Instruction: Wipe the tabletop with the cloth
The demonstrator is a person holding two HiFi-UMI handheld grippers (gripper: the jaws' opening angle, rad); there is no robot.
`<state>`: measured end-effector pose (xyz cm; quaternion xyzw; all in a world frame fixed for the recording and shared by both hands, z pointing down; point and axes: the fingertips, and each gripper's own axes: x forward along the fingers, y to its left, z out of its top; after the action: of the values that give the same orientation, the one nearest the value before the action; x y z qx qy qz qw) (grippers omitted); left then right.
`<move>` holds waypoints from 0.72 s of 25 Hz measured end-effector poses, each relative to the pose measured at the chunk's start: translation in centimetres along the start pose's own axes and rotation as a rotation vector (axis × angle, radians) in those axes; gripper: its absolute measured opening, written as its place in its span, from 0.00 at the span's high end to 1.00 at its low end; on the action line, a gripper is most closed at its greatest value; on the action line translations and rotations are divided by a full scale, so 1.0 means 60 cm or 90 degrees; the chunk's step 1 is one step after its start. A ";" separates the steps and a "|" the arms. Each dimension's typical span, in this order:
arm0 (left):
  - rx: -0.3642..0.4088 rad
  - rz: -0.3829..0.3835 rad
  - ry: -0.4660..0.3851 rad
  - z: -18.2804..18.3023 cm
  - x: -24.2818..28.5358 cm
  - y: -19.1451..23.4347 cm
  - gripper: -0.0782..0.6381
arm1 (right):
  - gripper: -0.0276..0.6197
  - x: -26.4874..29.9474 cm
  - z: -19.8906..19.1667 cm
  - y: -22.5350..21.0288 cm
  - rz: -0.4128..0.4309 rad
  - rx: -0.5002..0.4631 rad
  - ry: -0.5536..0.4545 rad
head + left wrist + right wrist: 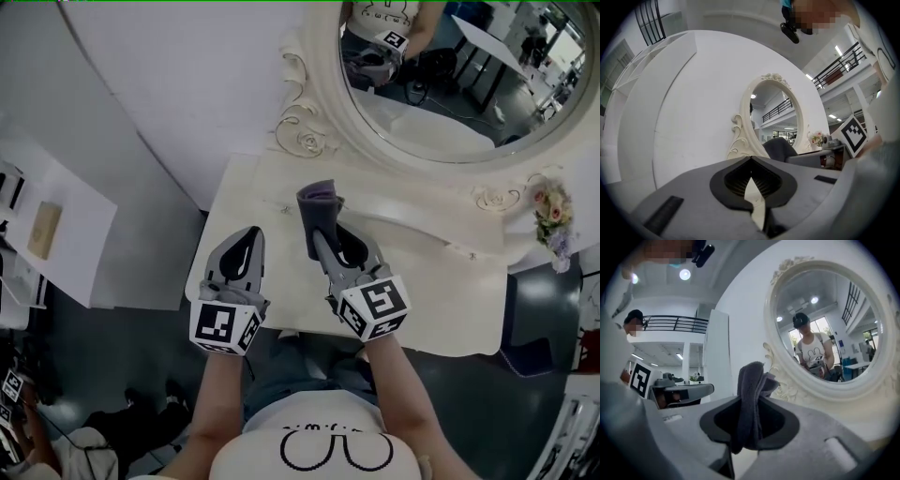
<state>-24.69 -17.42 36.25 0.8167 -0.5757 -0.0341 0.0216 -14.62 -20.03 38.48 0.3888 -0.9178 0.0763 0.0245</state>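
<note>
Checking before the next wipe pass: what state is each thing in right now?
Right claw: shut on the dark grey bunched cloth.
Left claw: shut, empty.
Cloth: standing upright in the right claw, held in the air.
Cream tabletop: uncovered, cloth not touching it.

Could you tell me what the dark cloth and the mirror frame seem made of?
Dark grey folded cloth: soft, fuzzy fabric, probably microfibre or terry; drapes in limp folds. Cream oval mirror frame: carved scrolls, matte painted wood or moulded resin; unclear which.
</note>
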 end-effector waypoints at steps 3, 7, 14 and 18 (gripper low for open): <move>-0.002 -0.016 -0.006 0.010 0.024 -0.042 0.89 | 0.81 -0.058 0.029 -0.036 -0.033 -0.021 -0.040; 0.005 -0.048 -0.014 0.015 0.055 -0.104 0.89 | 0.81 -0.139 0.071 -0.089 -0.090 -0.060 -0.086; 0.013 -0.106 -0.023 0.037 0.099 -0.223 0.89 | 0.81 -0.278 0.106 -0.185 -0.195 -0.094 -0.116; 0.019 -0.142 -0.024 0.041 0.118 -0.290 0.89 | 0.81 -0.352 0.104 -0.240 -0.256 -0.087 -0.110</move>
<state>-6.22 -18.21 32.27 0.8750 -0.4822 -0.0431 -0.0053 10.53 -15.90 31.87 0.5664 -0.8236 -0.0260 -0.0128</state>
